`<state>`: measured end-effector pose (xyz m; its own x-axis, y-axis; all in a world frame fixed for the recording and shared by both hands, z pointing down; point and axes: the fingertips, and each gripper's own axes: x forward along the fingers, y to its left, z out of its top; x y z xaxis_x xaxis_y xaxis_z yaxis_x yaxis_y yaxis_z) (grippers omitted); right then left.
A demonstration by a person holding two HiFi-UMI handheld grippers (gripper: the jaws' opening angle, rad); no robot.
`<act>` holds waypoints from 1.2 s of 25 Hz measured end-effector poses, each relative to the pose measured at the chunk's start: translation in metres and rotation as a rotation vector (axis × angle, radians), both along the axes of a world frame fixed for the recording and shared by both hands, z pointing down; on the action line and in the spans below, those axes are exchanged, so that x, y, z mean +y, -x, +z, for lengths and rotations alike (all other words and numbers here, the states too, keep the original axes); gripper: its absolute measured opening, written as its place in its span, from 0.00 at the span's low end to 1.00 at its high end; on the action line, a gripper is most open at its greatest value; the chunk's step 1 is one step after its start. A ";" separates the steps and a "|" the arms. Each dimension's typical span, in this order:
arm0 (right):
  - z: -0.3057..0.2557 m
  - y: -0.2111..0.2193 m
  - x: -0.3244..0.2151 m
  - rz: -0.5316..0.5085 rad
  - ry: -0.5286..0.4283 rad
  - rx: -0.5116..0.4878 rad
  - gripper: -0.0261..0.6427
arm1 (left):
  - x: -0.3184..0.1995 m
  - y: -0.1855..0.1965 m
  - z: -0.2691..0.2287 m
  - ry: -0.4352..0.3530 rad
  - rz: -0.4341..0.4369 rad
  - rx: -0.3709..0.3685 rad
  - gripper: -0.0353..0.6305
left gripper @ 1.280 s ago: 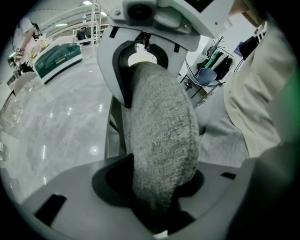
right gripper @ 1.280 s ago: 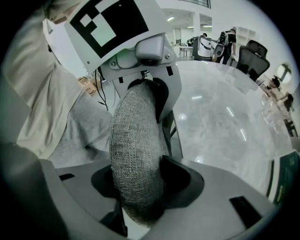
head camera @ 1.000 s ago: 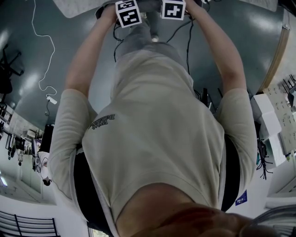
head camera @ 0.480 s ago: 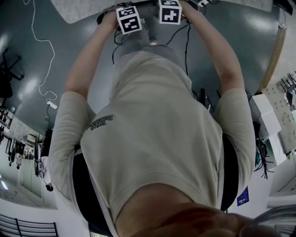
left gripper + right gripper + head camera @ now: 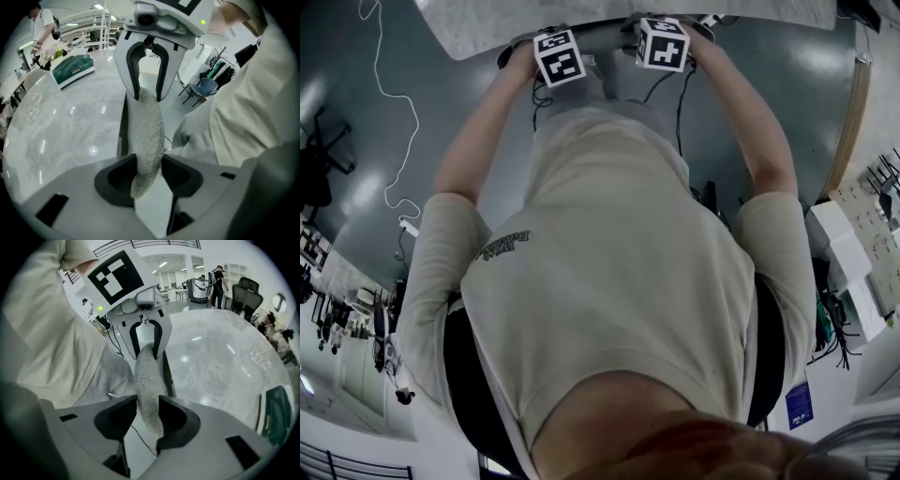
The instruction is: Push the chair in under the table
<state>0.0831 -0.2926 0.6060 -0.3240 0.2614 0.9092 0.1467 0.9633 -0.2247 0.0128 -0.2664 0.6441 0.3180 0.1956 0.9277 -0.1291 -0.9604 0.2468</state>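
Chair [image 5: 146,122]: only the top of its grey woven back shows, upright, just beside the edge of the bench [image 5: 61,140]. Seat and legs are hidden, so how far under it sits cannot be told. Left hand-held gripper [image 5: 147,161] is clamped on the back's top edge, pads pressing the fabric from both sides. Right hand-held gripper [image 5: 148,398] has just been closing and pinches the same edge, fabric between its pads, near the left one. Judgement: grip set, push not yet finished. To do it well: drive both hands level and together toward the bench so the chair runs straight without twisting; do not lift or tip it; stop before the back meets the bench edge; mind the white cable [image 5: 409,227] on the floor [image 5: 347,112]. Writing: marker cubes [image 5: 560,56] carry black-and-white squares only; shirt print [image 5: 508,246] too warped to read; green box [image 5: 72,70] on the bench, no legible label.
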 end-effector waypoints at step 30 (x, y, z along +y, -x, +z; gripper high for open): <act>-0.328 0.046 -0.114 0.931 -0.517 -0.747 0.09 | -0.148 0.037 -0.358 -0.699 -0.673 0.729 0.10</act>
<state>0.0370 -0.4070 0.2783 -0.6614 -0.6591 0.3580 -0.6924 0.7200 0.0463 -0.0243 -0.4148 0.2861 0.6549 -0.6807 0.3282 -0.7004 -0.7098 -0.0747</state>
